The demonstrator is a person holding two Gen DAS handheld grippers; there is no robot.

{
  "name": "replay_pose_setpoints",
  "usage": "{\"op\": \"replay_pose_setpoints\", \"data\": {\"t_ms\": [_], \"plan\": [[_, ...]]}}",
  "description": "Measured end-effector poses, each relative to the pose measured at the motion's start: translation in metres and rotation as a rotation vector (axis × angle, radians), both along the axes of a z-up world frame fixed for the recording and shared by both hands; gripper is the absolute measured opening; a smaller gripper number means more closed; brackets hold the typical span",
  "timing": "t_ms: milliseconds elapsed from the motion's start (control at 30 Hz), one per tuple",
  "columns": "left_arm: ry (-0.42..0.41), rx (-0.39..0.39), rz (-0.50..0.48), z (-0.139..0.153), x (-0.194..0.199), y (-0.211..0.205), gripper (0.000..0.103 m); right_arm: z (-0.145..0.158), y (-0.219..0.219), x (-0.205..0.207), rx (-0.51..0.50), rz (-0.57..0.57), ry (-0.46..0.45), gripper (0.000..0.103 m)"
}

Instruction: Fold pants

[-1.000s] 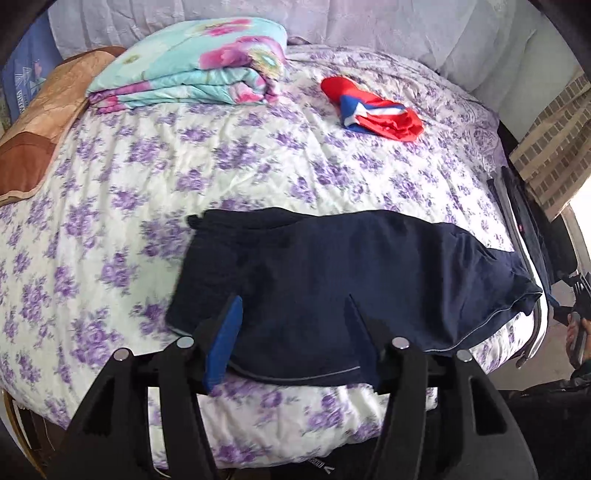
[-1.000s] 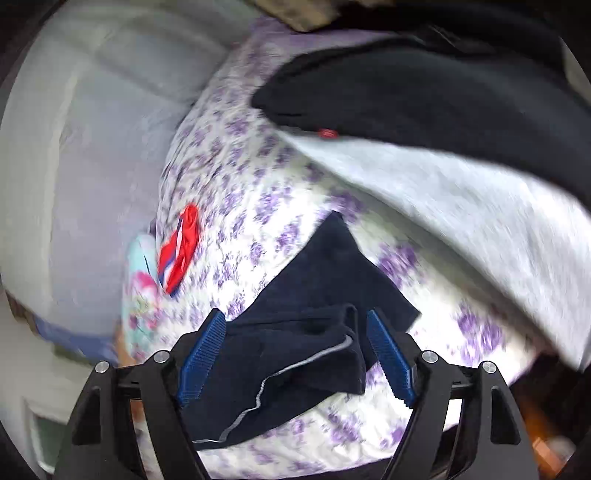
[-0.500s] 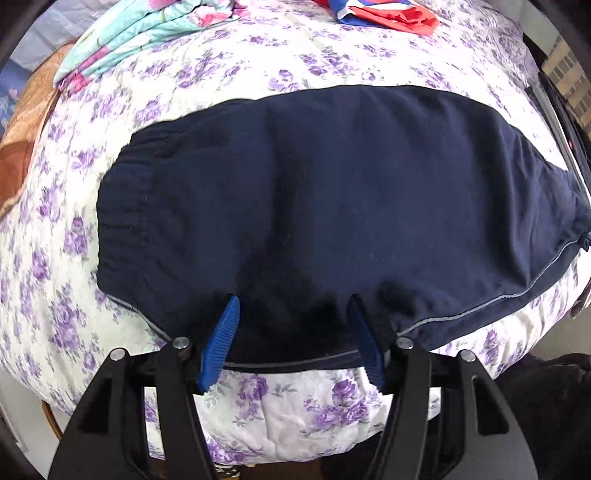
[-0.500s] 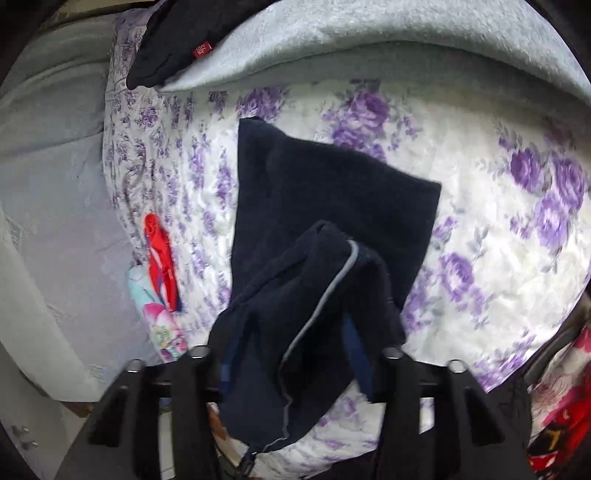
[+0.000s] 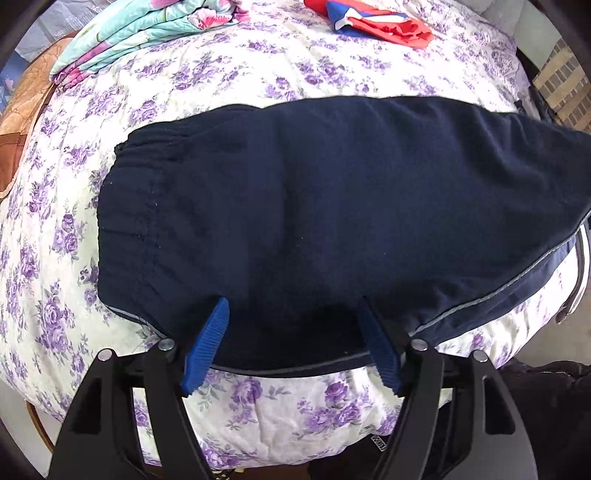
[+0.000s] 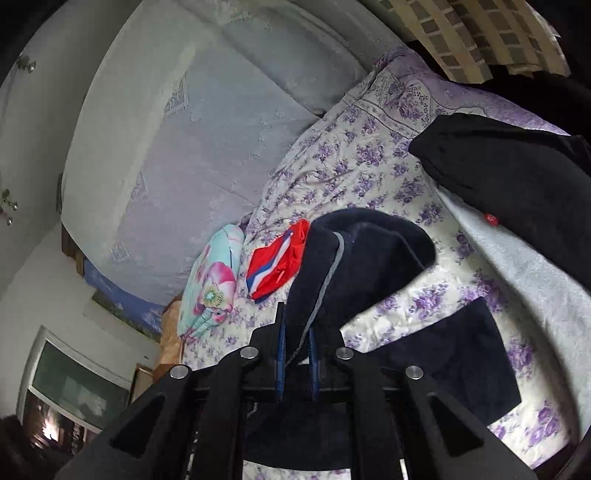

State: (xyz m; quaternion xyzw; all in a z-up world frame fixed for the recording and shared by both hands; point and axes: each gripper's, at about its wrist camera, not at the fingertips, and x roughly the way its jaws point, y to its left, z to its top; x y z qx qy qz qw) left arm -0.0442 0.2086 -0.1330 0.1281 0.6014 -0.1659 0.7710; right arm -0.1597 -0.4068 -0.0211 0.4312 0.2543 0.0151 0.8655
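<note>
Dark navy pants (image 5: 332, 206) with grey piping lie flat across the flowered bed, waistband at the left. My left gripper (image 5: 291, 325) is open, its blue pads straddling the near edge of the pants above the piped hem. My right gripper (image 6: 295, 350) is shut on the leg end of the pants (image 6: 354, 251), lifted off the bed so the cloth bunches up above the jaws. Another part of the pants (image 6: 454, 354) lies flat at the lower right.
A folded floral quilt (image 5: 147, 22) and a red-blue-white garment (image 5: 376, 22) lie at the far side of the bed. A black garment (image 6: 517, 177) and grey blanket (image 6: 517, 266) lie at the right. The bed edge (image 5: 295, 435) is just below my left gripper.
My right gripper has closed on the leg end and lifted it up off the bed. My left gripper moved in close over the near edge of the pants, still open.
</note>
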Motion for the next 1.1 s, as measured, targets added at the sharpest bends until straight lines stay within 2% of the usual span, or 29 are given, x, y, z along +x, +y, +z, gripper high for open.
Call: {"op": "replay_pose_setpoints", "data": {"t_ms": [100,267,333,400,467,500,567,600,633,667,733,800,833,900,967,1000,1033,1067,1100], "plan": [[0.003,0.031,-0.02,-0.005,-0.003,-0.003,0.071,-0.06,-0.011,-0.021,0.041,-0.054,0.129,0.01],[0.032,0.069,-0.04,-0.009,-0.002,-0.004,0.071,-0.178,-0.012,-0.065,0.199,-0.131,0.354,0.01],[0.047,0.085,-0.048,-0.011,0.002,-0.004,0.071,-0.198,-0.015,-0.076,0.28,-0.151,0.32,0.01],[0.054,0.096,-0.059,-0.012,0.005,-0.006,0.071,-0.196,-0.017,-0.078,0.281,-0.141,0.3,0.016],[0.053,0.117,-0.07,-0.014,0.007,-0.009,0.072,-0.188,-0.019,-0.085,0.249,-0.136,0.346,0.043],[0.052,0.124,-0.072,-0.013,0.006,-0.01,0.072,-0.182,-0.022,-0.093,0.249,-0.153,0.367,0.062],[0.05,0.138,-0.064,-0.009,0.004,-0.011,0.071,-0.158,-0.021,-0.104,0.198,-0.174,0.353,0.067],[0.049,0.139,-0.06,-0.006,0.005,-0.012,0.071,-0.139,-0.017,-0.1,0.117,-0.144,0.339,0.068],[0.04,0.13,-0.063,0.002,0.003,-0.014,0.071,-0.12,-0.01,-0.09,0.025,-0.109,0.325,0.071],[0.027,0.11,-0.07,0.009,0.001,-0.016,0.071,-0.102,-0.004,-0.076,-0.05,-0.066,0.291,0.078],[-0.032,0.062,-0.087,0.028,-0.002,-0.024,0.074,-0.079,0.006,-0.038,-0.106,0.011,0.212,0.086],[-0.073,0.028,-0.073,0.036,0.001,-0.031,0.082,-0.075,0.018,0.005,-0.114,0.087,0.174,0.086],[-0.08,0.022,-0.065,0.036,0.003,-0.034,0.083,-0.078,0.023,0.026,-0.119,0.112,0.177,0.086],[-0.089,0.071,-0.038,0.024,0.01,-0.037,0.083,-0.095,0.023,0.053,-0.106,0.148,0.217,0.085],[-0.055,0.148,0.004,0.001,0.015,-0.03,0.083,-0.12,0.011,0.06,-0.072,0.137,0.31,0.084],[-0.028,0.181,0.027,-0.011,0.018,-0.02,0.083,-0.136,0.002,0.059,-0.09,0.112,0.402,0.071],[-0.013,0.171,0.037,-0.02,0.016,-0.011,0.084,-0.147,-0.004,0.056,-0.077,0.112,0.449,0.05],[-0.035,0.14,0.042,-0.02,0.012,-0.005,0.084,-0.148,-0.01,0.054,-0.065,0.107,0.473,0.047],[-0.05,0.136,0.042,-0.017,0.009,-0.004,0.084,-0.144,-0.013,0.054,-0.053,0.117,0.482,0.054]]}}
